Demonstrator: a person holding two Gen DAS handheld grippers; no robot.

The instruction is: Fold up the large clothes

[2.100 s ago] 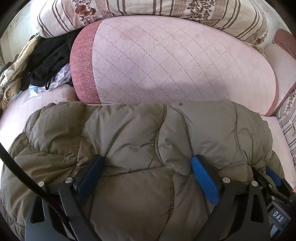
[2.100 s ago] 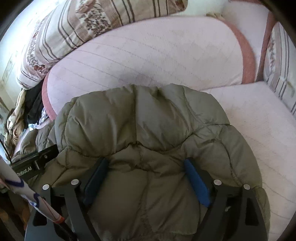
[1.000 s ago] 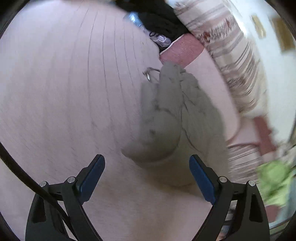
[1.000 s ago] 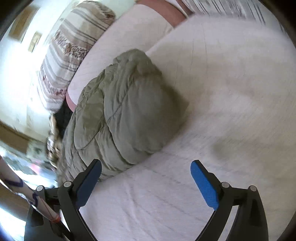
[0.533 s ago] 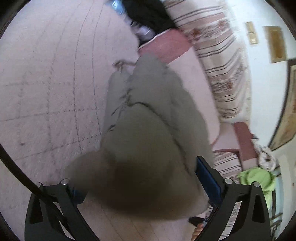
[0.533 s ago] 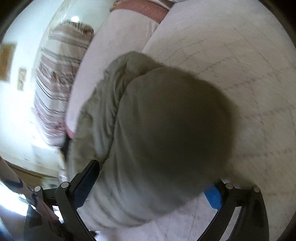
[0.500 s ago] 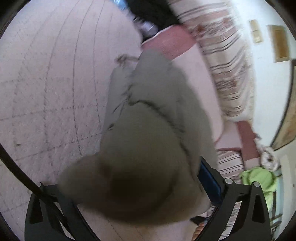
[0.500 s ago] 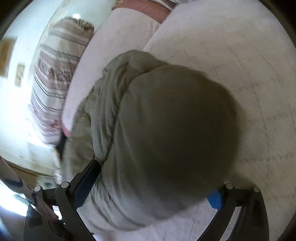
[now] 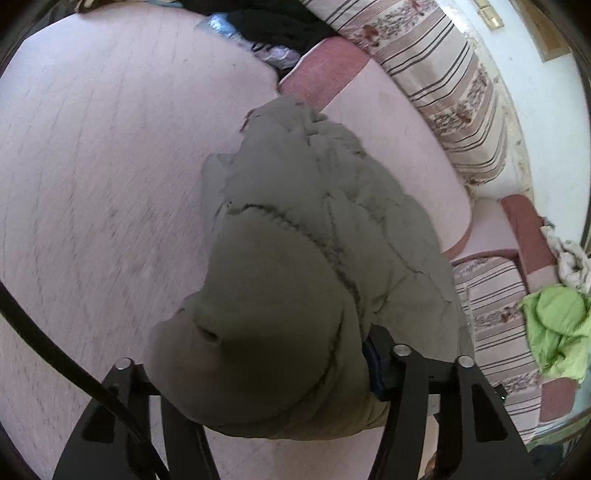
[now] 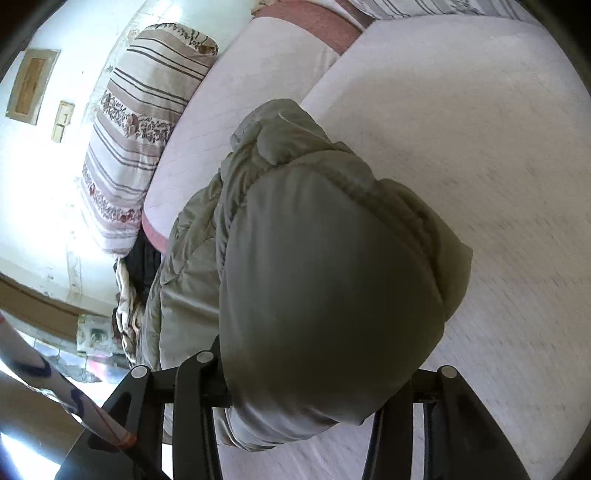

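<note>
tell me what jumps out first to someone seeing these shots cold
The olive puffer jacket fills the middle of both views, bunched between the jaws of the left gripper and the right gripper, over the pale pink sofa seat. Next, a bright green cloth at the right edge of the left view.

A pale pink quilted sofa seat (image 9: 92, 155) is filling most of both views, its stitched grid lines showing. A rounded back cushion (image 9: 399, 147) with a dusty-red end panel is lying along its far edge. Striped floral bolsters (image 9: 443, 74) are leaning against a white wall (image 10: 44, 158), where two small framed plates (image 10: 31, 86) are hanging. Dark clothing and a plastic bag (image 9: 273, 29) are sitting in the corner. A green cloth (image 9: 554, 328) is lying on a striped armrest. Strong daylight is washing out the wall.
</note>
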